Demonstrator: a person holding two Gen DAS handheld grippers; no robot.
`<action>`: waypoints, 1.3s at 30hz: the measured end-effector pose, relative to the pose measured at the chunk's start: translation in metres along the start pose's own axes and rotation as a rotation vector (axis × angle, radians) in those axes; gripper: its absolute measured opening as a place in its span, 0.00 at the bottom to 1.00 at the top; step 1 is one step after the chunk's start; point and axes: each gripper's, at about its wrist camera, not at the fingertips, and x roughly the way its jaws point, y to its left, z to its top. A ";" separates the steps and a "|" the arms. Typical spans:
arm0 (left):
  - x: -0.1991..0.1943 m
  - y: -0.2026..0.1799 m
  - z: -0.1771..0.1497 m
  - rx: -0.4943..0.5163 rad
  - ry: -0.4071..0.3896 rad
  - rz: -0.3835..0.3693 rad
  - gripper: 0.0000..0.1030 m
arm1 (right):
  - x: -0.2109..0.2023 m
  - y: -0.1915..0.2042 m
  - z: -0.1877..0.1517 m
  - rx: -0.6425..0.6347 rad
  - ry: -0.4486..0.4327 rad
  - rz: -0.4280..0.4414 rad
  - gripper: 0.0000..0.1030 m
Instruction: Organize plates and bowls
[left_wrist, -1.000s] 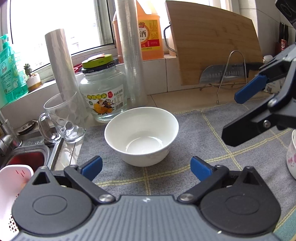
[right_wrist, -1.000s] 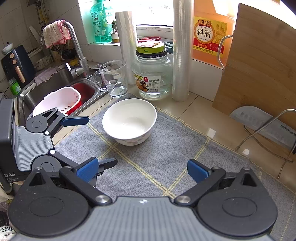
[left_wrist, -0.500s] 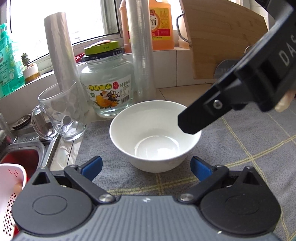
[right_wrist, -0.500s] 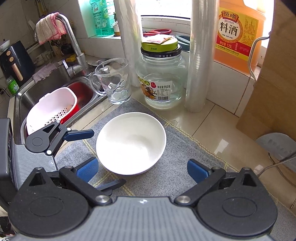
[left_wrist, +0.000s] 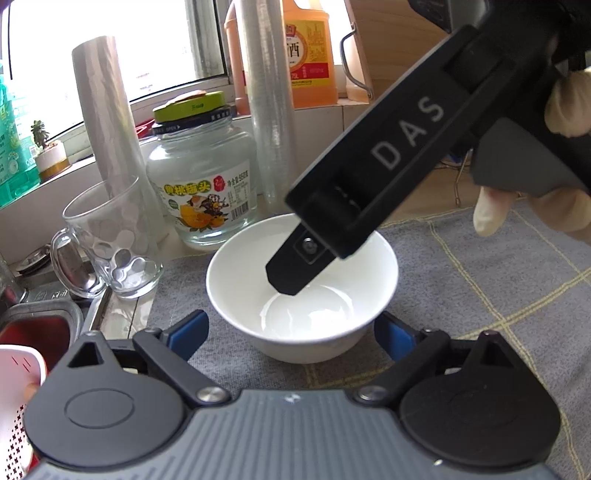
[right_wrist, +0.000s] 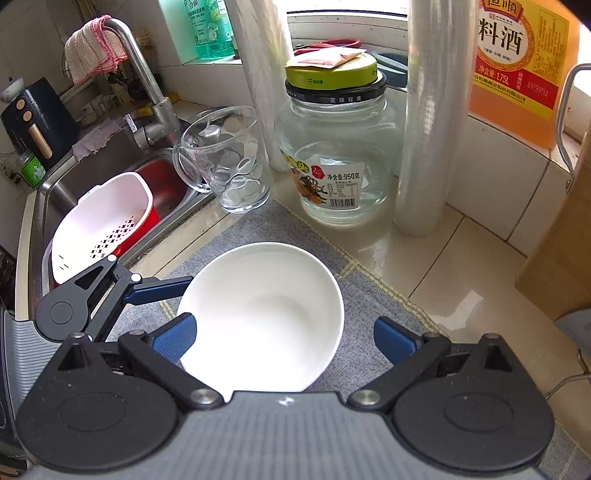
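Grey cloth with yellow grid lines (right_wrist: 373, 295) covers the tiled counter under a bright window, and on it we see a white bowl (left_wrist: 303, 288) sitting upright. Our left gripper (left_wrist: 291, 330) is spread wide, its blue pads (left_wrist: 186, 332) standing on either side of the bowl's near wall, close to it but seemingly not pressing it. Our right gripper (right_wrist: 282, 336) is also spread apart, hanging over the bowl from above; in the left wrist view one of its black fingers (left_wrist: 291, 269) reaches down inside the bowl's mouth, though we cannot tell whether it touches the inner wall. Just behind the bowl stands a glass jar with a green lid (right_wrist: 336, 147), with a clear glass mug (right_wrist: 229, 162) beside it near the mat's corner. Two rolls of plastic wrap (right_wrist: 430, 122) stand upright behind these, and an orange bottle of cooking wine (right_wrist: 517, 62) sits on the sill. To the side, a steel sink (right_wrist: 162, 177) holds a white colander (right_wrist: 99, 225).
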 end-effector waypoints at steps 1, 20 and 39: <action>0.000 0.000 0.000 0.001 -0.001 -0.003 0.91 | 0.002 0.000 0.001 -0.001 0.002 0.005 1.00; 0.001 0.001 0.002 0.006 -0.009 -0.028 0.86 | 0.015 0.000 0.009 -0.009 0.012 0.049 0.89; -0.008 -0.002 0.005 0.003 0.010 -0.049 0.86 | 0.009 0.001 0.006 0.012 0.010 0.068 0.88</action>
